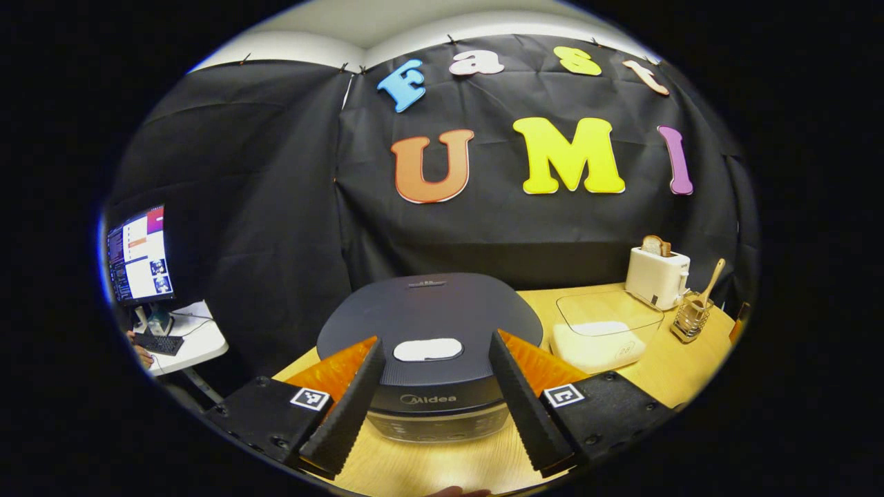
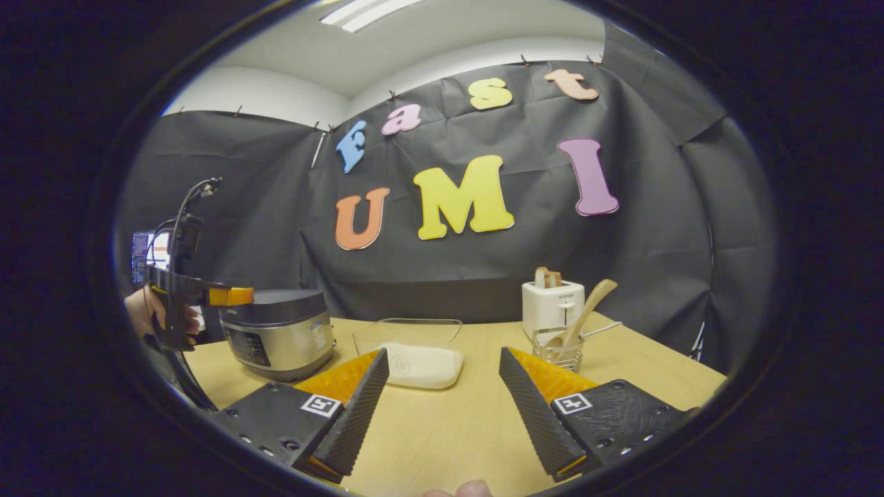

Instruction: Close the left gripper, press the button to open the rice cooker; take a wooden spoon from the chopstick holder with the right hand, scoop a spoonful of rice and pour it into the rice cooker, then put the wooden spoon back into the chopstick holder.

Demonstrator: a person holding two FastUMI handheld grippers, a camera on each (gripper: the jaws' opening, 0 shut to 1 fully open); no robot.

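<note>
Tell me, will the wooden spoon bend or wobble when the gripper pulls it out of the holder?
Probably no bending: the wooden spoon looks like solid wood. It leans loosely in the wire chopstick holder, so it may swing a little when grabbed. The holder looks light, so it might tip or drag along if the spoon catches on its rim.

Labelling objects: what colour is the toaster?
White, clearest in the left gripper view: toaster.
</note>
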